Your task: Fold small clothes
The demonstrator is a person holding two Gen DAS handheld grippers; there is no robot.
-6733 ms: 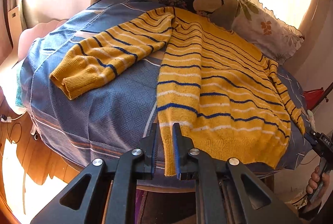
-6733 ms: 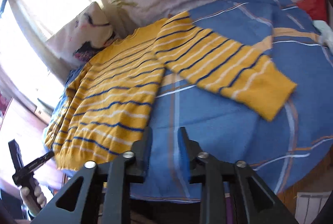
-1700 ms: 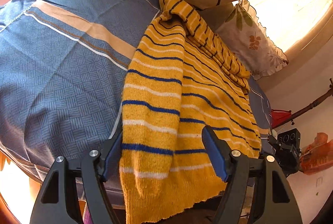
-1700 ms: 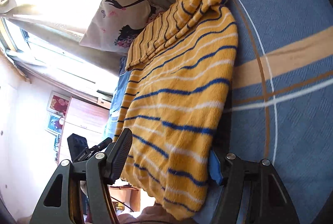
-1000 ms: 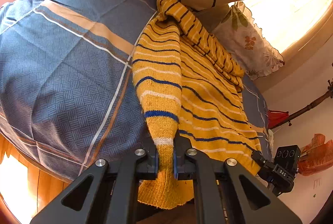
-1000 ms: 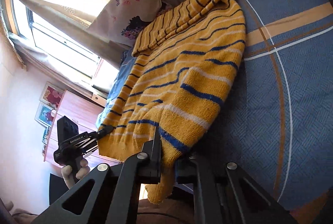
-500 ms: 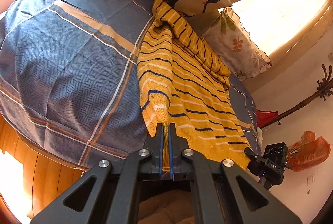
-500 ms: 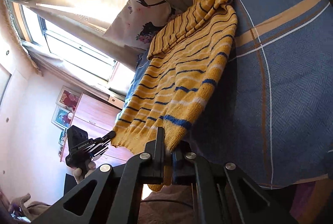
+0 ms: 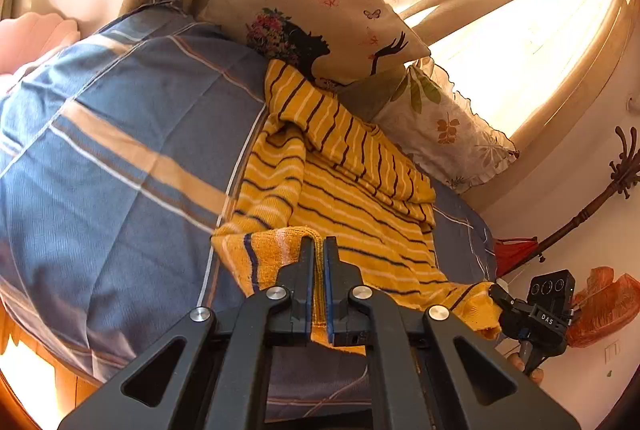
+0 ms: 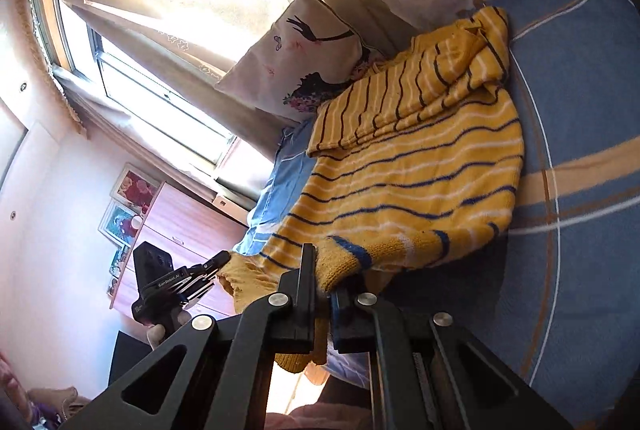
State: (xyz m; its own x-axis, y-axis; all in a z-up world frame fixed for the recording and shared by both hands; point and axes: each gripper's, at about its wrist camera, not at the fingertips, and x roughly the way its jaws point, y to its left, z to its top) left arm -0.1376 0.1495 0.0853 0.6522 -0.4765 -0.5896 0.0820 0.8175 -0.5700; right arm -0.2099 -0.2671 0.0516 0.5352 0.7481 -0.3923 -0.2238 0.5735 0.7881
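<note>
A yellow sweater (image 9: 352, 198) with blue and white stripes lies on the blue checked bedspread (image 9: 120, 158), its sleeves folded across the upper body. My left gripper (image 9: 319, 250) is shut on the hem at one bottom corner and holds it lifted, curling over the body. My right gripper (image 10: 324, 270) is shut on the other bottom corner of the sweater (image 10: 408, 170), also lifted. The right gripper shows in the left wrist view (image 9: 500, 294) and the left gripper shows in the right wrist view (image 10: 222, 260), each pinching the hem.
Two pillows (image 9: 320, 6) (image 9: 448, 126) lean against the curtained window behind the sweater. A wooden cabinet (image 10: 176, 226) stands beside the bed. The bedspread (image 10: 580, 190) stretches out on both sides of the sweater. A coat stand (image 9: 592, 210) is by the wall.
Both grippers have lifted the sweater's bottom hem and carried it forward toward the pillows, so the lower part now curls up over the body.
</note>
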